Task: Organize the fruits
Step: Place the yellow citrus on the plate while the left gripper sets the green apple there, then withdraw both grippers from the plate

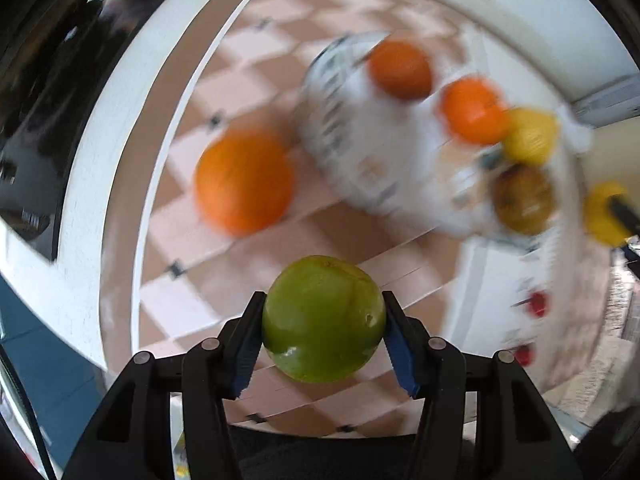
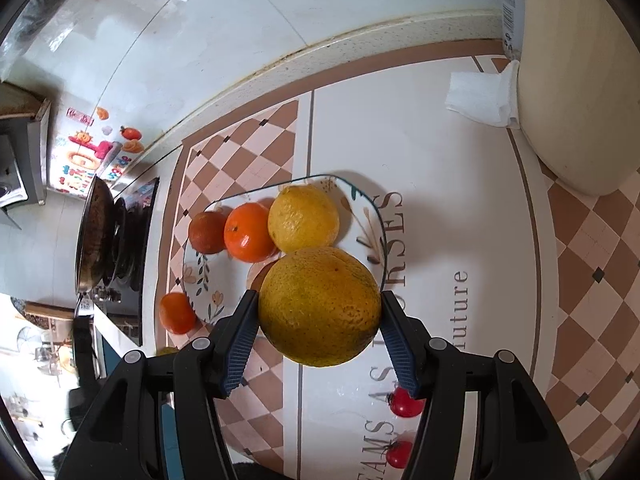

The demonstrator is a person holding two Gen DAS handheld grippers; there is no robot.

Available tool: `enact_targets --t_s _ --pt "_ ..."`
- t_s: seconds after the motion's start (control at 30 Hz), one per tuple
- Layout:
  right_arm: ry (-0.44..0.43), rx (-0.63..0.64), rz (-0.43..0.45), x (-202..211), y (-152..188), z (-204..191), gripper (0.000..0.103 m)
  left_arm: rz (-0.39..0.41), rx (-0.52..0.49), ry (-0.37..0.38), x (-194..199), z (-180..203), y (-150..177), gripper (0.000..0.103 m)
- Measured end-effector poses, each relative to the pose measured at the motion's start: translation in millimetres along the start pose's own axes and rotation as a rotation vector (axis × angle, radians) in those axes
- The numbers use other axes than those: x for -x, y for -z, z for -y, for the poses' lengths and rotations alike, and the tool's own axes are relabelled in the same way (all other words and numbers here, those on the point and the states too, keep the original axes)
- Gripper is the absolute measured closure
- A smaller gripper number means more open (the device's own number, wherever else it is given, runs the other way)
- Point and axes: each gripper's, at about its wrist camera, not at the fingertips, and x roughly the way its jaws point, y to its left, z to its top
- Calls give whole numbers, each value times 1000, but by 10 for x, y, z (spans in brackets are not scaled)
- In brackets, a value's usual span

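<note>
Green fruit [image 1: 324, 318] clamped in left hand-held gripper [image 1: 322, 346].

Green fruit [image 1: 324, 318] between left gripper [image 1: 324, 344] pads, blurred plate [image 1: 360, 152] beyond.

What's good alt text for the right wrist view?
The right gripper holds a large yellow-orange citrus between its fingers above a patterned table mat. Behind it, a floral plate carries a lemon and two oranges; two cherry tomatoes lie on the mat nearby.
</note>
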Motion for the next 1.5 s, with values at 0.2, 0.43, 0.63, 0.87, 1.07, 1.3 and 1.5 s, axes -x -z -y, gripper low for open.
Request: enact_targets --t_s 0.2,0.43,0.63,0.87,1.07,1.3,1.5 --pt "31 -30 -47 -292 -235 84 41 50 -48 22 107 450 -673 50" --pt "68 -32 -123 -613 -233 136 40 -52 -29 41 -262 520 -1050 50" --pt "59 -48 -112 -602 -247 122 20 -106 21 70 -441 497 -1050 50" --pt "162 15 -72 -367 -211 -65 10 -38 -6 46 -199 493 -950 18" --pt "278 63 -13 -65 21 -328 10 82 -69 -32 269 476 -707 18" --pt "352 101 69 337 451 -630 10 234 -132 -116 823 331 -206 18" --pt "362 128 130 699 834 -890 10 306 -158 -124 1116 245 223 18"
